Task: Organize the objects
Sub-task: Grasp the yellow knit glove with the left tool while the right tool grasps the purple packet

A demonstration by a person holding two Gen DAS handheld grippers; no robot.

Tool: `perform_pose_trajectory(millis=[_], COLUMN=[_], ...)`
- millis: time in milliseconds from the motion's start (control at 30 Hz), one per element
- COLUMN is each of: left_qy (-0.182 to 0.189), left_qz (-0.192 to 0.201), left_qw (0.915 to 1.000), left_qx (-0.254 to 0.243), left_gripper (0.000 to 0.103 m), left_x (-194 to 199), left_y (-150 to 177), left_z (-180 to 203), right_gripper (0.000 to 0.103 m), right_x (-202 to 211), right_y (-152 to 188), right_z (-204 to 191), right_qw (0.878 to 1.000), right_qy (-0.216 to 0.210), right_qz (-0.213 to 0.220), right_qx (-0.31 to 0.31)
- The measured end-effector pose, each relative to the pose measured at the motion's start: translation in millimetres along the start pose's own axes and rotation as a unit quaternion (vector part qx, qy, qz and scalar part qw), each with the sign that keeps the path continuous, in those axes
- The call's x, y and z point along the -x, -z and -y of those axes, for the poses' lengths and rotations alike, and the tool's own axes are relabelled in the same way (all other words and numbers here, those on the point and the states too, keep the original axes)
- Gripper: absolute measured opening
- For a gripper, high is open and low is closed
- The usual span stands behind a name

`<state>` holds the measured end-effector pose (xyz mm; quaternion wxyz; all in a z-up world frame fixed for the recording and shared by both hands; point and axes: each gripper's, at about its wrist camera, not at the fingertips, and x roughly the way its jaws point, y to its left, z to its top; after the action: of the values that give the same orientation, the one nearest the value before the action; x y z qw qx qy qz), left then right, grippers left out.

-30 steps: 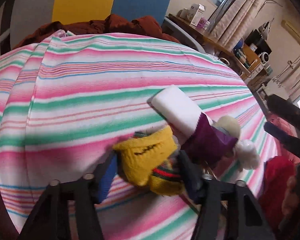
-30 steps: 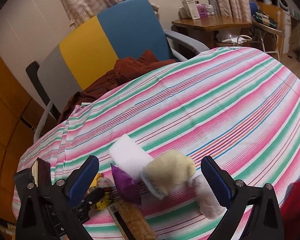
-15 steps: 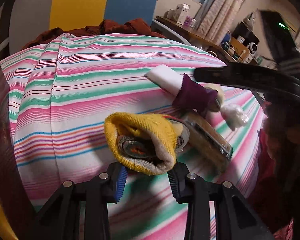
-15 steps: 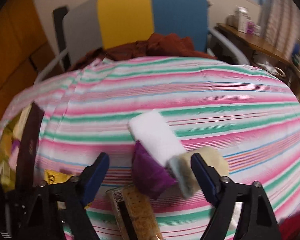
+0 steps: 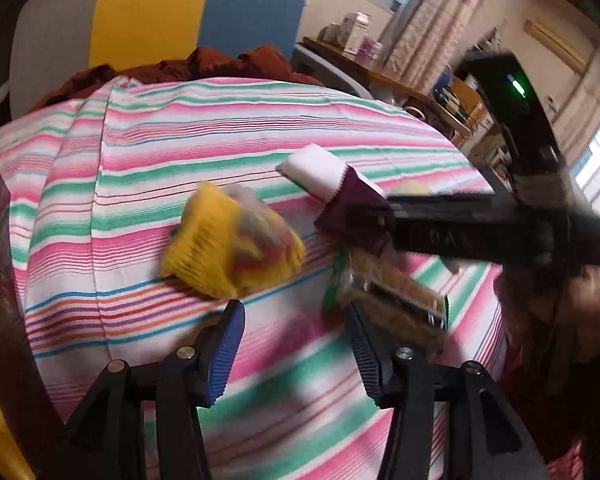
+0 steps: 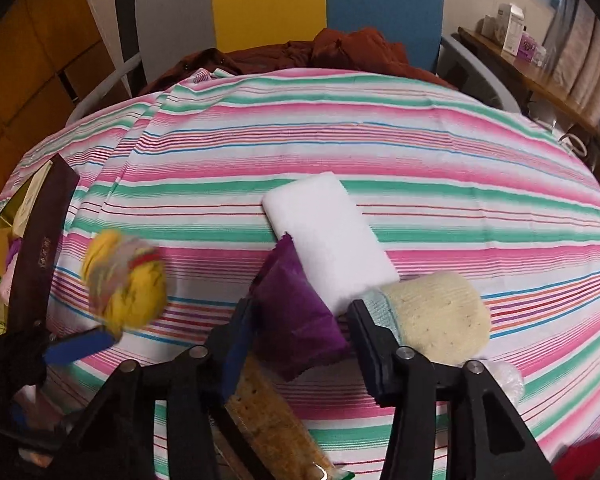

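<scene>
From the right wrist, the right tongs (image 6: 300,332) stand apart around the purple pouch (image 6: 296,320), pads beside it but not plainly gripping. The white pad (image 6: 328,240) touches its far end and a cream sock (image 6: 436,316) lies just right of the right pad. The cracker pack (image 6: 272,420) pokes out beneath.

Only the left wrist shows the left tongs (image 5: 296,344) parted and empty above the striped cloth (image 5: 180,160) on the desk. The yellow sock ball (image 5: 228,248), blurred, sits just beyond them. The right tool's black arm crosses there, hiding most of the cream sock. A dark box (image 6: 40,248) stands at the left edge.
</scene>
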<state>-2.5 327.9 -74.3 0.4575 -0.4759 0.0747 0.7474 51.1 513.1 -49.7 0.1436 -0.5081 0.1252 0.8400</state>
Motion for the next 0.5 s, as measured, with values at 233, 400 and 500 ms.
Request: perform_pose_trajectory(millis=[233, 400, 500], left_qy=[0.007, -0.021, -0.03], left_qz=[0.005, 0.03, 0.011], left_qw=[0.9945, 0.9932, 0.9954], left_qx=[0.105, 0.111, 0.091], left_gripper=[0.058, 0.081, 0.084], left_x=[4, 15, 10], left_y=[-12, -22, -33], left_z=[-25, -28, -27], right_gripper=[0.053, 0.047, 0.047], right_x=[-5, -5, -5], right_y=[0, 1, 1], right_z=[-7, -8, -6], right_qw=[1.0, 1.0, 1.0], right_qy=[-0.002, -0.013, -0.012], right_qz=[-0.01, -0.015, -0.019], right_qx=[0.017, 0.02, 0.018])
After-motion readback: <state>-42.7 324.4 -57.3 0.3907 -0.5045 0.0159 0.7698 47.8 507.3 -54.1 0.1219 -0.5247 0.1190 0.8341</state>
